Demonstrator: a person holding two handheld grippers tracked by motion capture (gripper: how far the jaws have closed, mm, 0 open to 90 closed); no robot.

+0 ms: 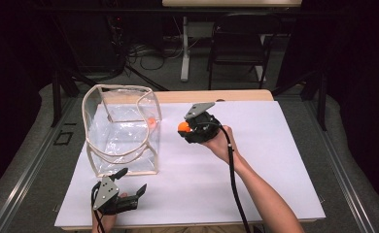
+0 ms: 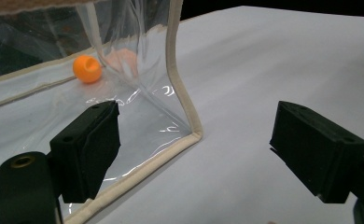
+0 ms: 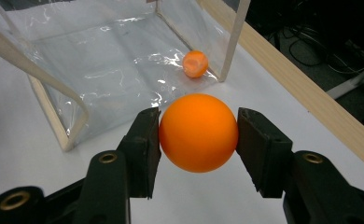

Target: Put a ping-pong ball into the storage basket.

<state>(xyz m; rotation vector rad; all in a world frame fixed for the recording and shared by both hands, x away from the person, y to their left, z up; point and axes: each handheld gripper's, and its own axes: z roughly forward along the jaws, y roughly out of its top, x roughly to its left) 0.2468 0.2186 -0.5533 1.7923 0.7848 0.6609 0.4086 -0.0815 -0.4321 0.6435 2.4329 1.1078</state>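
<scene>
My right gripper (image 1: 181, 128) (image 3: 198, 135) is shut on an orange ball (image 3: 198, 132) (image 1: 183, 127), held above the white sheet just right of a clear plastic bag (image 1: 122, 131) (image 3: 91, 56) with cream edging. A second orange ball (image 1: 151, 122) (image 2: 87, 69) (image 3: 195, 64) lies inside the bag near its far right corner. My left gripper (image 1: 131, 183) (image 2: 196, 154) rests open on the sheet near the front edge. The bag's front right corner (image 2: 189, 133) stands between its jaws.
A white sheet (image 1: 265, 160) covers the table, with a wooden edge (image 1: 212, 95) (image 3: 301, 88) at the far side. A chair (image 1: 238, 43) and cables stand on the floor beyond the table. The person's right forearm (image 1: 260, 194) crosses the sheet's right half.
</scene>
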